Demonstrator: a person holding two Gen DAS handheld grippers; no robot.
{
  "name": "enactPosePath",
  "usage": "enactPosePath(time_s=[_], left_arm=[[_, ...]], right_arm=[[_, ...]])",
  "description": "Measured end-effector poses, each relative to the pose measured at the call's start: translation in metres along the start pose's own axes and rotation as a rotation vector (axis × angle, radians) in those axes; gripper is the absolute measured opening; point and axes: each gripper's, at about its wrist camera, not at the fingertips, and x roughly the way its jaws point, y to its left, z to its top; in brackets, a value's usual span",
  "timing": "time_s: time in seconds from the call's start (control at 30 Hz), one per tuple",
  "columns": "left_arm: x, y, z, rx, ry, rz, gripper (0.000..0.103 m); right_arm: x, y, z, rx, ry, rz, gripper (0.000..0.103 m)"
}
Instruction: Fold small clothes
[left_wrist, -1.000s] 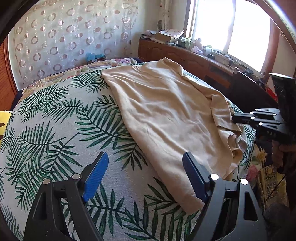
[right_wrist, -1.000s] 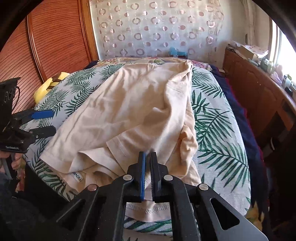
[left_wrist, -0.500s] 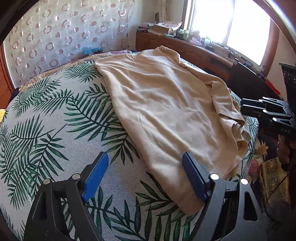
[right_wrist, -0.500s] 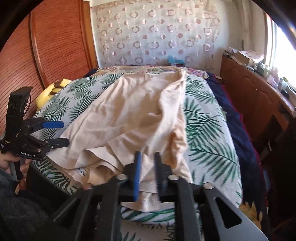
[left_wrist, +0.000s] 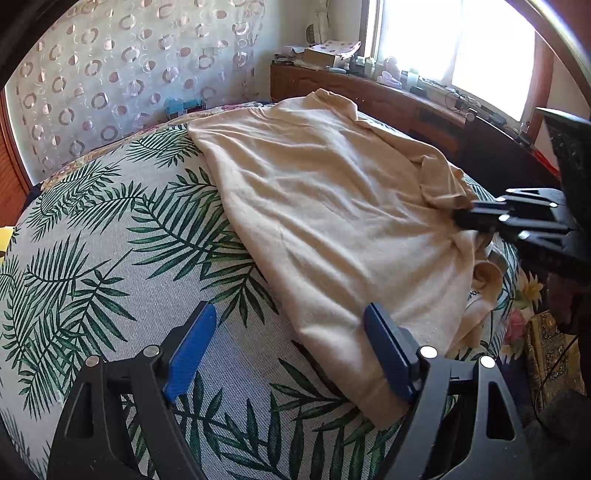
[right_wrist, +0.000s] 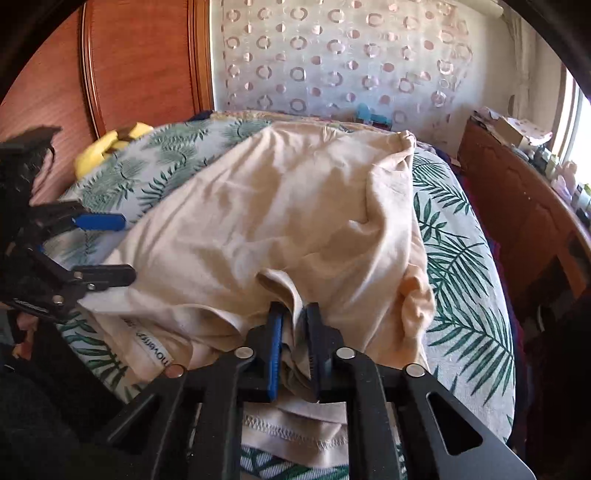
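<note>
- The beige garment (left_wrist: 332, 221) lies spread along the bed, reaching from the near edge toward the far end, with its near portion bunched into loose folds.
- The left gripper (left_wrist: 291, 347) has its blue-padded fingers spread wide. Its right finger rests at the near left corner of the garment; nothing is between the pads.
- The right gripper (right_wrist: 293, 332) has its fingers drawn close with a fold of the bunched near hem between them. The right wrist view suggests a pinch on that fold, though a narrow gap is visible around the cloth.
- Risk: the pinched fold appears to contain more than one layer. Lifting from here could drag a hidden layer along and produce a crooked fold.
- Risk: the left gripper holds nothing. If only the right side is raised, the garment is likely to skew or slide across the bed.
- Risk: the near hem hangs at the bed edge; a loose grip could let it slip off.
- Surface: a soft bedspread (left_wrist: 110, 258) with a green palm-leaf print, likely to yield under pressure.
- Room: a curtain (right_wrist: 332, 66) with a ring pattern at the far end, a wooden panel (right_wrist: 140, 62) far left, and a cluttered wooden sideboard (left_wrist: 388, 96) under a bright window on the right.
</note>
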Motion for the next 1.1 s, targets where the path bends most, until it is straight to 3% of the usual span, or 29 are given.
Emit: enactPosePath(time_s=[0.03,0.2,0.33,0.47,0.6,0.63,0.73,0.9,0.93,0.97,1.1], left_arm=[[0.0,0.001,0.0,0.0,-0.001,0.001,0.083],[-0.001,0.0,-0.001,0.005,-0.011,0.005,0.083],[0.0,0.0,-0.001,0.003,-0.01,0.004,0.083],[-0.001,-0.002,-0.002,0.002,-0.014,0.013,0.083],[-0.001,-0.001,-0.002,0.002,-0.015,0.012,0.083],[-0.001,-0.001,-0.001,0.003,-0.015,0.013,0.083],[-0.001,-0.001,-0.001,0.003,-0.015,0.013,0.083],[-0.001,-0.001,-0.001,0.003,-0.016,0.013,0.083],[-0.001,-0.001,-0.001,0.003,-0.015,0.013,0.083],[-0.001,-0.001,-0.001,0.003,-0.015,0.013,0.083],[-0.002,-0.001,-0.001,0.004,-0.016,0.012,0.083]], right_arm=[[-0.009,-0.005,-0.002,0.025,-0.024,0.003,0.006],[-0.057,-0.025,-0.024,0.141,-0.119,-0.058,0.005],[-0.077,-0.046,-0.048,0.225,-0.109,-0.142,0.005],[-0.083,-0.052,-0.064,0.26,-0.092,-0.141,0.005],[-0.083,-0.044,-0.051,0.24,-0.137,-0.106,0.005],[-0.082,-0.039,-0.045,0.226,-0.149,-0.099,0.012],[-0.072,-0.03,-0.034,0.184,-0.173,-0.075,0.053],[-0.042,-0.032,-0.023,0.189,-0.125,-0.065,0.054],[-0.038,-0.037,-0.023,0.205,-0.119,-0.049,0.043],[-0.037,-0.04,-0.024,0.213,-0.115,-0.032,0.006],[-0.065,-0.048,-0.027,0.233,-0.191,-0.053,0.002]])
